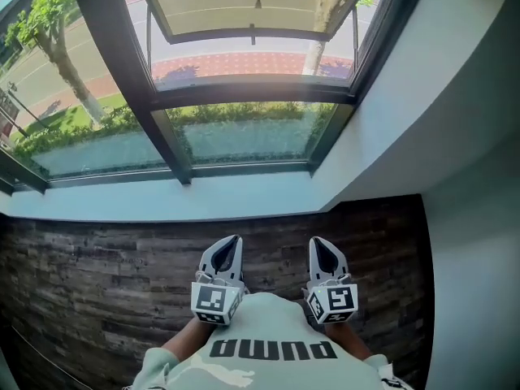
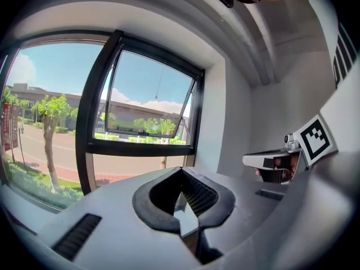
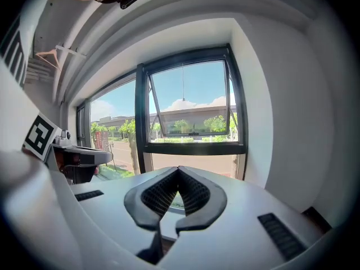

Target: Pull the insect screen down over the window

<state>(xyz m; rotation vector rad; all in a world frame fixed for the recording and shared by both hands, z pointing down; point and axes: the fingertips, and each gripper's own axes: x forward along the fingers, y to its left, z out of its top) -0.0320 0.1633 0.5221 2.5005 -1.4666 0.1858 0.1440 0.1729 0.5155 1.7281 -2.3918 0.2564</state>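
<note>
Both tongs are closed and nothing is gripped. The left tongs [image 2: 180, 171] and the right tongs [image 3: 179, 169] are held low and side by side, close to the person's body. The window [image 1: 248, 96] lies ahead and above, well apart. The insect screen itself is not seen and is judged to be rolled up at the top. A thin cord [image 3: 183, 89] hangs vertically in the middle of the opening, and neither hand is clearly nearer to it. The way upward is free. The tilted sash [image 1: 252, 35] lies beyond the cord, and a wall [image 1: 439, 96] stands close on the right.
</note>
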